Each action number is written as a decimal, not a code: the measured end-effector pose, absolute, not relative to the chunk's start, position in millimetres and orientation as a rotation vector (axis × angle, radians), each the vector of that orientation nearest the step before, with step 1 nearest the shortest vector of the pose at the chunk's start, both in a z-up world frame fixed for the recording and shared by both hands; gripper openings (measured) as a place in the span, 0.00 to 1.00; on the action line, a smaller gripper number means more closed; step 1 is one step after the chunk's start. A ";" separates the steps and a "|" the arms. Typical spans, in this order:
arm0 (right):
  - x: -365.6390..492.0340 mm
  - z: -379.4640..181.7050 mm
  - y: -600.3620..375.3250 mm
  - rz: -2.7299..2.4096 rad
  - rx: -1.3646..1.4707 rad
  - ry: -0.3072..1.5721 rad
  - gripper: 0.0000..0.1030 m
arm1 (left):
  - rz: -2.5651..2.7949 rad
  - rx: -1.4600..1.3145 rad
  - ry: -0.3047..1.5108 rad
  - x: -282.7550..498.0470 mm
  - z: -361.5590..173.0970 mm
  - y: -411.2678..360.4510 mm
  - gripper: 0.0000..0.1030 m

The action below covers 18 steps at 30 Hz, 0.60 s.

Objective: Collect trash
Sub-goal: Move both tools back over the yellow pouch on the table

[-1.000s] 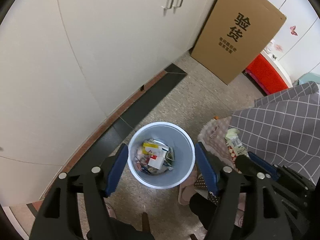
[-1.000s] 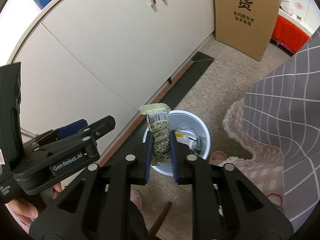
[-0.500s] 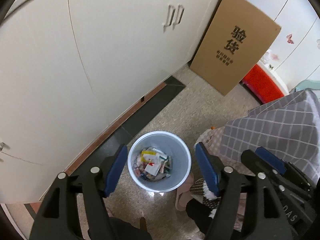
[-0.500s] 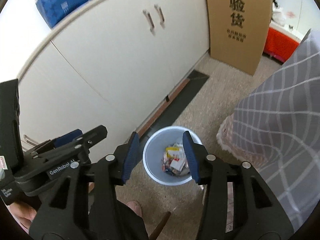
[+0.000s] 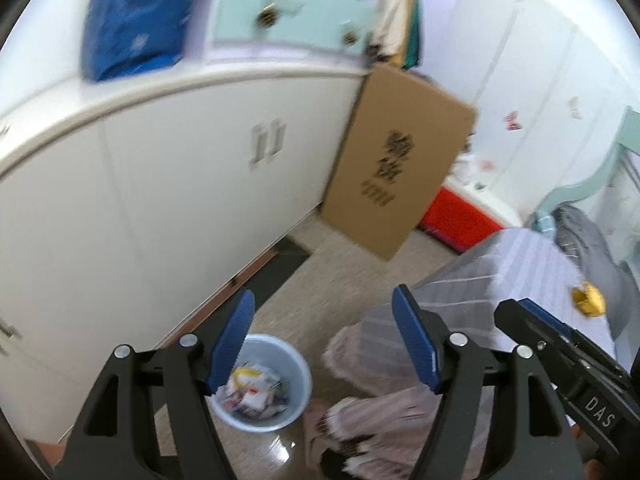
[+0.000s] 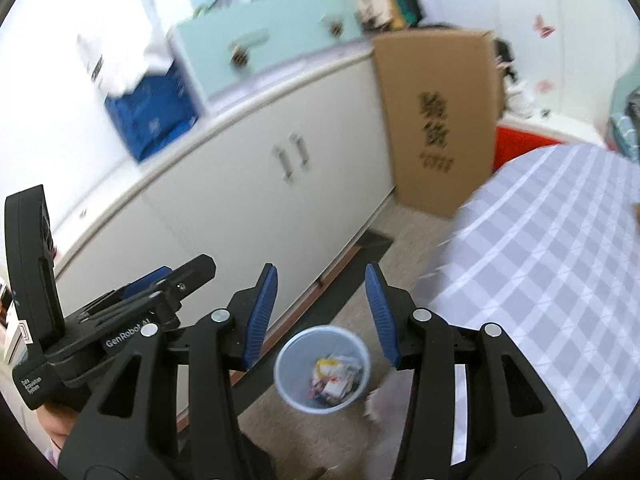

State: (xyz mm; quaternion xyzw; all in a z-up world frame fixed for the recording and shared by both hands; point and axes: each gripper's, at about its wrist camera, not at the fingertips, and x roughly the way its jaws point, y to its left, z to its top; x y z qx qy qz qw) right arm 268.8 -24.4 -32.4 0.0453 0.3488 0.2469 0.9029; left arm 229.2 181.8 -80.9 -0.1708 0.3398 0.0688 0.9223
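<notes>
Trash bin (image 5: 276, 384), rim partly behind left hand-held gripper (image 5: 322, 344)

Smooth pale-blue plastic bin (image 6: 322, 368) holding crumpled paper and glossy wrappers (image 6: 334, 376); matt brown cardboard box (image 6: 436, 120); checked cloth table cover (image 6: 552, 280); smooth satin-white cabinet doors (image 6: 248, 216).

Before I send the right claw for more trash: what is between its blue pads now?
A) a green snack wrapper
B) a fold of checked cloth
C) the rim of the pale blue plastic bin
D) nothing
D: the right claw stands open and empty, with the round pale blue plastic bin on the floor far below it.
</notes>
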 end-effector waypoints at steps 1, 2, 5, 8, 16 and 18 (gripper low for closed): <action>268.8 -27.2 -39.0 0.494 0.102 0.705 0.44 | 0.122 -0.340 0.688 231.8 -75.0 168.4 0.68; 269.1 -21.2 -57.8 0.469 0.112 0.687 0.44 | 0.103 -0.326 0.681 234.9 -69.1 154.8 0.68; 273.2 -9.4 -112.3 0.390 0.137 0.644 0.44 | 0.007 -0.272 0.667 252.2 -54.8 98.5 0.68; 274.0 -3.4 -172.0 0.300 0.154 0.615 0.44 | -0.093 -0.210 0.667 270.5 -45.6 37.5 0.68; 283.4 -14.4 -308.6 0.085 0.212 0.605 0.44 | -0.278 -0.092 0.690 315.1 -48.6 -102.7 0.68; 288.1 -19.9 -333.8 0.046 0.236 0.608 0.44 | -0.290 -0.065 0.700 323.3 -54.3 -127.0 0.68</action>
